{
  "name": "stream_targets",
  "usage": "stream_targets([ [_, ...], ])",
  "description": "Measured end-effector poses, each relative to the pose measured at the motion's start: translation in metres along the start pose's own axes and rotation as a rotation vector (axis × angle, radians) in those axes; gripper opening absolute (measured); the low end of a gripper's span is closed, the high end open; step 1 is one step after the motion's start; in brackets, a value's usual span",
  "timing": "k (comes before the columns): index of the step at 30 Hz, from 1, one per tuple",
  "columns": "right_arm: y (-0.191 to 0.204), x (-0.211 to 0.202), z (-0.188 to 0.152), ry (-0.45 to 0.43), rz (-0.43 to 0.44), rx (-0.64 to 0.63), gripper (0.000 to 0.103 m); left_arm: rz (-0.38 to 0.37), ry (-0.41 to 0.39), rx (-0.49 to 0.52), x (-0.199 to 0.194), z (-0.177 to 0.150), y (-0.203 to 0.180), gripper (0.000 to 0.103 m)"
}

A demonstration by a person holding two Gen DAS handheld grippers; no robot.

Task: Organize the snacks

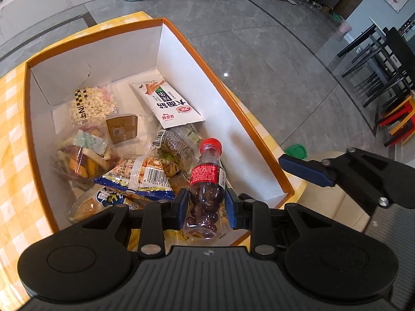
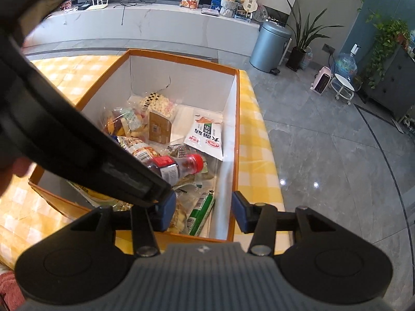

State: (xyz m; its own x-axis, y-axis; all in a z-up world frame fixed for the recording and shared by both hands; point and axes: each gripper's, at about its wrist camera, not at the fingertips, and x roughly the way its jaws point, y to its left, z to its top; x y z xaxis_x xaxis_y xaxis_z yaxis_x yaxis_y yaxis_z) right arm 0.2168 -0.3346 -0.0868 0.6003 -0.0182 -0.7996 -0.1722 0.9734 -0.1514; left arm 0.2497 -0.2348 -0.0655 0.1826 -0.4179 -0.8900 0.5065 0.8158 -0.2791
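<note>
An orange cardboard box with white inner walls sits on a yellow checked tablecloth and holds several snack packets. My left gripper is shut on a small clear bottle with a red cap and red label, filled with dark round candies, held over the box's near end. In the right wrist view the same bottle lies tilted above the packets, with the left gripper's body across it. My right gripper is open and empty, over the box's near right corner. It also shows in the left wrist view.
The box holds a white packet with red logo, a popcorn bag, a brown packet, a dried fruit bag and a green-labelled packet. The table edge drops to grey floor on the right.
</note>
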Motion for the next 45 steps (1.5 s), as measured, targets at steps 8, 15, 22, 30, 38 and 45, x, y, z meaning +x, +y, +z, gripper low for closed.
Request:
stream_targets([
  [8, 0.000, 0.001, -0.002, 0.012, -0.036, 0.017, 0.053, 0.045, 0.020, 0.004, 0.012, 0.001, 0.001, 0.034],
  [15, 0.003, -0.001, -0.003, 0.013, -0.045, 0.010, 0.058, 0.031, 0.004, -0.023, 0.000, -0.001, 0.008, 0.050],
  [22, 0.006, -0.018, 0.000, -0.019, -0.050, 0.025, 0.068, 0.060, -0.093, -0.017, -0.046, -0.008, 0.007, 0.068],
  [30, 0.013, -0.073, 0.003, -0.193, -0.052, 0.124, 0.072, 0.123, -0.345, -0.015, -0.131, -0.042, 0.003, 0.085],
  [38, 0.031, -0.135, -0.017, -0.459, 0.017, 0.296, 0.085, 0.313, -0.673, 0.030, -0.201, -0.116, -0.011, 0.091],
  [45, 0.068, -0.167, -0.045, -0.610, 0.021, 0.325, 0.089, 0.505, -0.847, -0.005, -0.219, -0.172, -0.016, 0.096],
])
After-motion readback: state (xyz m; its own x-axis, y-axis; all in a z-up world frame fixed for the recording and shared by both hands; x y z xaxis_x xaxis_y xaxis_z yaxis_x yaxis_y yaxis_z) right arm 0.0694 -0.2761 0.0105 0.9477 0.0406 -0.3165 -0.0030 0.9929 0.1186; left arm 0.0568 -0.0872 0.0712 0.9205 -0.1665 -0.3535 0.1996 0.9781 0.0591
